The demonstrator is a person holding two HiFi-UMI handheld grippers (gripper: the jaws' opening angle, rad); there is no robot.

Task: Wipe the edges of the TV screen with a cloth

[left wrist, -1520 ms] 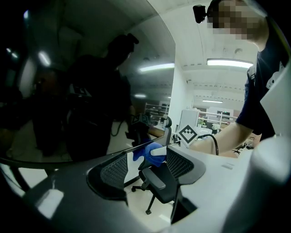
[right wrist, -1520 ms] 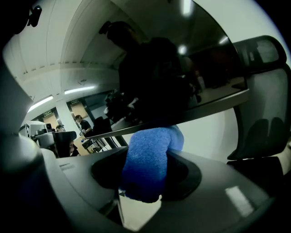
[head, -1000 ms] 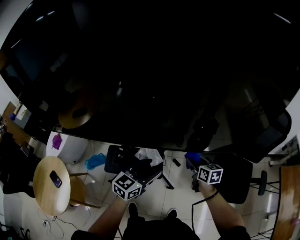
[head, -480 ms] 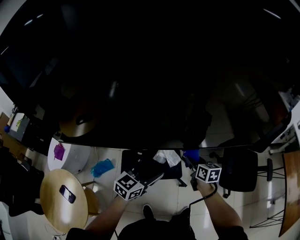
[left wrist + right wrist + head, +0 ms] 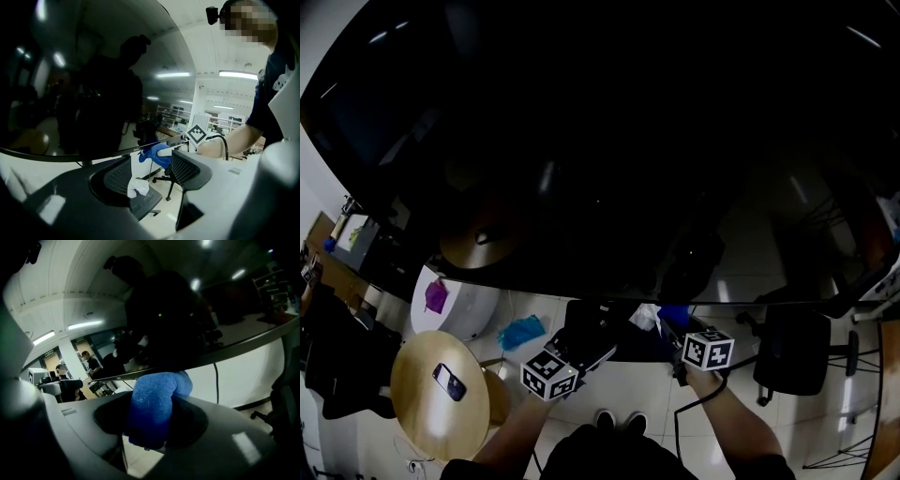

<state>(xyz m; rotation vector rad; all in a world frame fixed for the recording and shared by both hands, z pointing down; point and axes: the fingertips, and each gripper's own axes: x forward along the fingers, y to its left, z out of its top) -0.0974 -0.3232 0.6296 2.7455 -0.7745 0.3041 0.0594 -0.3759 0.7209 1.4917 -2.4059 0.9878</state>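
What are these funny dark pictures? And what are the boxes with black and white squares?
A person holds two pinching tools called grippers; each checkered box is part of one. The head view comes from a camera on the person's head, looking down at a black TV screen. The other two come from cameras riding on the grippers. The right gripper squeezes a blue cloth at the TV's bottom edge. The left gripper is open; a crumpled white thing shows between its jaws, unsqueezed. A phone lies on a round table.

No readable text, brands or numbers. Left hand-held gripper [image 5: 586,345], right hand-held gripper [image 5: 673,323] carry only black-and-white square markers. Wall sign [image 5: 49,353] too blurred.
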